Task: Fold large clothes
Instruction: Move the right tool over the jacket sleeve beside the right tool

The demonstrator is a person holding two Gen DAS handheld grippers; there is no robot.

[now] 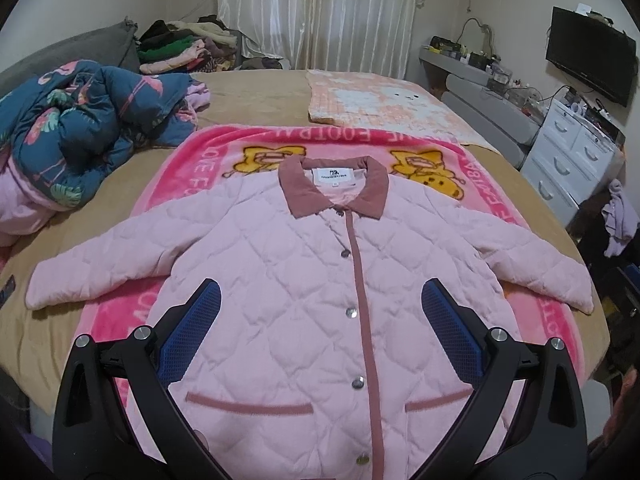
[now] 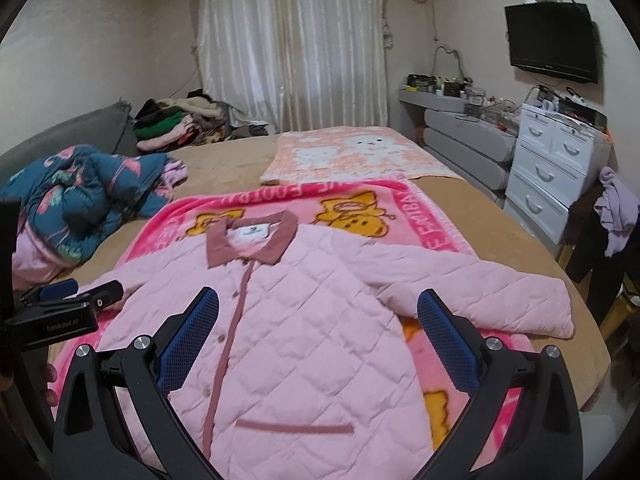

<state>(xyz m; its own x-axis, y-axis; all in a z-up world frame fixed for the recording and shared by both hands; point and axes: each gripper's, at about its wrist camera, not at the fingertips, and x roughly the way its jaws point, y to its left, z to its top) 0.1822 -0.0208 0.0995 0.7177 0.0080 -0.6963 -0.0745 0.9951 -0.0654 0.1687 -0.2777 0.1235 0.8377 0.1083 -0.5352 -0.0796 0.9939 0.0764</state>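
A pink quilted jacket point(image 1: 312, 272) point(image 2: 304, 312) lies flat, front up and buttoned, on a bright pink blanket point(image 1: 208, 148) point(image 2: 400, 204) on the bed. Its dusty-rose collar point(image 1: 332, 188) points away from me and both sleeves are spread outward. My left gripper point(image 1: 320, 300) hovers open above the jacket's lower front, blue pads wide apart, holding nothing. My right gripper point(image 2: 318, 312) is open over the jacket's right half, near the right sleeve point(image 2: 500, 300). In the right wrist view the left gripper point(image 2: 68, 296) shows at the left edge.
A crumpled teal flamingo-print duvet point(image 1: 76, 128) point(image 2: 80, 192) sits at the bed's left. A peach blanket point(image 1: 392, 100) point(image 2: 352, 156) lies farther back. Piled clothes point(image 1: 180, 48), white drawers point(image 2: 556, 168), a wall TV point(image 2: 552, 40) and clothes hung at the right point(image 2: 616, 208) surround the tan bed point(image 1: 248, 92).
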